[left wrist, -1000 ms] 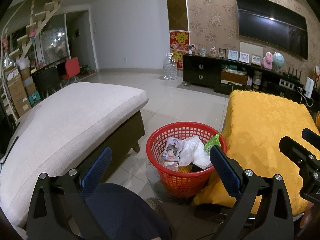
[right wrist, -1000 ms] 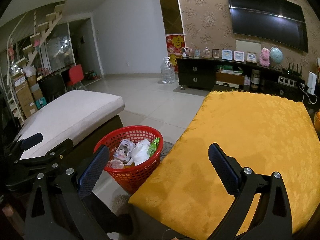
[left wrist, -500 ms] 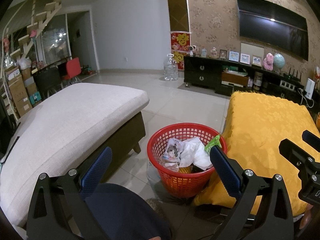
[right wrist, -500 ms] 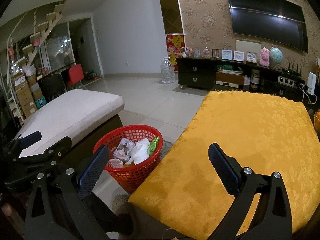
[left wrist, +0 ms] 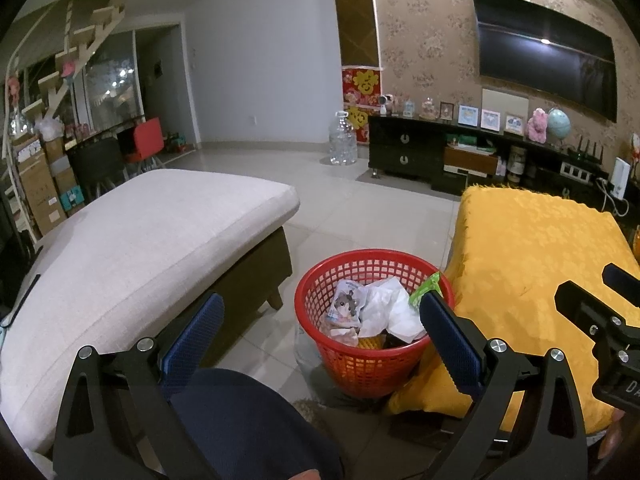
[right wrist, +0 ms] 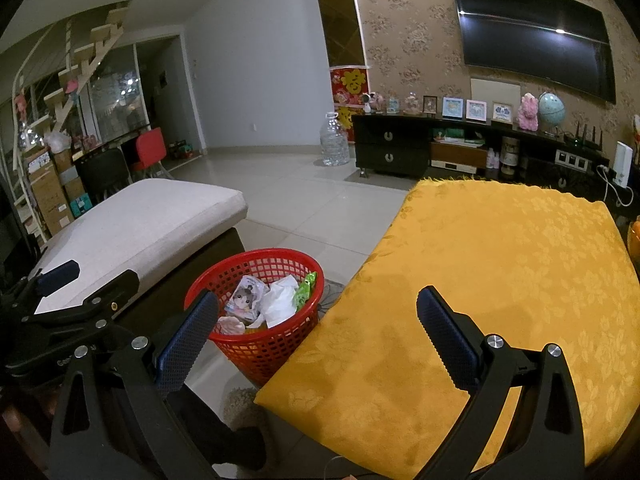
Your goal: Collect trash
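The yellow-clothed table (right wrist: 500,280) fills the right side, the beige sofa cushion (left wrist: 132,248) the left, and between them on the floor stands the red basket (left wrist: 316,292). Nothing loose shows on cloth or cushion, so the collecting looks about finished. The trash (left wrist: 380,312), crumpled paper and wrappers, lies inside the basket. It sits ahead and slightly right of the left gripper (left wrist: 320,332), which is the nearer one; from the right gripper (right wrist: 316,332) it lies ahead and left. Both sets of jaws are spread wide, holding nothing.
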A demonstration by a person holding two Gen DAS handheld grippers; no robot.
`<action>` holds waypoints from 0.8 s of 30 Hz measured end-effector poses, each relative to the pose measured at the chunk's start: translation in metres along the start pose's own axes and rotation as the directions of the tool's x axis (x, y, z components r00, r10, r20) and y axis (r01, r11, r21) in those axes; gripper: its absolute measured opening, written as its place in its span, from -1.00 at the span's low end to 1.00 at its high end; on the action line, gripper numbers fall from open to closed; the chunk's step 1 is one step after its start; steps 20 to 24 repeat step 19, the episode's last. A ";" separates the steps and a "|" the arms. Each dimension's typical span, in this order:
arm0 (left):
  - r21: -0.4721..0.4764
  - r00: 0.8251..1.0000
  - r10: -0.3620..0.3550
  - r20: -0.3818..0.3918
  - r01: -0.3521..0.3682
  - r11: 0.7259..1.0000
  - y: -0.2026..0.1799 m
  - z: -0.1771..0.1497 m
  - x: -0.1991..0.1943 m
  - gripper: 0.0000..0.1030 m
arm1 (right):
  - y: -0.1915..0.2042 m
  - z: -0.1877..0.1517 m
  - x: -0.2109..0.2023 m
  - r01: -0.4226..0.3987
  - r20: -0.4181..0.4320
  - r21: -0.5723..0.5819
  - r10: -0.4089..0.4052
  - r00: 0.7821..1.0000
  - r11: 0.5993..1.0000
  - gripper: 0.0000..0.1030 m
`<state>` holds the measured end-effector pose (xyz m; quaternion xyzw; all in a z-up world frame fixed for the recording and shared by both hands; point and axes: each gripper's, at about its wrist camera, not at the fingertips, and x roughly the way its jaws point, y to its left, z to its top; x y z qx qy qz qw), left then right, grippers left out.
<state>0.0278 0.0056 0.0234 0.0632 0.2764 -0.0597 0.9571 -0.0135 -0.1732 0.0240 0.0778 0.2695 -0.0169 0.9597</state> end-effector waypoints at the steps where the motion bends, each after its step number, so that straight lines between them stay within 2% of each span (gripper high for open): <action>1: 0.000 1.000 -0.001 -0.001 0.001 1.000 0.000 0.000 0.000 0.84 | 0.000 0.001 0.000 0.000 0.000 0.000 0.000 1.000 1.000 0.87; 9: 0.020 0.999 0.000 0.035 -0.001 1.000 -0.007 0.003 -0.004 0.84 | -0.019 -0.002 -0.002 0.008 -0.011 0.043 -0.008 1.000 0.999 0.87; 14: 0.016 0.999 -0.046 -0.003 0.046 0.999 -0.011 0.006 0.008 0.84 | -0.071 0.005 -0.011 0.056 -0.013 0.133 -0.055 0.998 0.989 0.87; 16: 0.010 0.999 -0.051 -0.015 0.051 0.999 -0.012 0.007 0.015 0.84 | -0.115 0.005 -0.016 0.123 -0.034 0.197 -0.119 0.992 0.973 0.87; 17: 0.009 0.998 -0.052 -0.021 0.052 0.999 -0.014 0.006 0.018 0.84 | -0.148 0.001 -0.018 0.198 -0.060 0.231 -0.189 0.980 0.952 0.87; 19: 0.010 0.998 -0.052 -0.042 0.052 0.999 -0.016 0.006 0.028 0.84 | -0.201 -0.009 -0.020 0.337 -0.134 0.269 -0.311 0.941 0.902 0.87; 24: 0.010 0.998 -0.052 -0.042 0.052 0.999 -0.016 0.006 0.028 0.84 | -0.201 -0.009 -0.020 0.337 -0.134 0.269 -0.311 0.941 0.902 0.87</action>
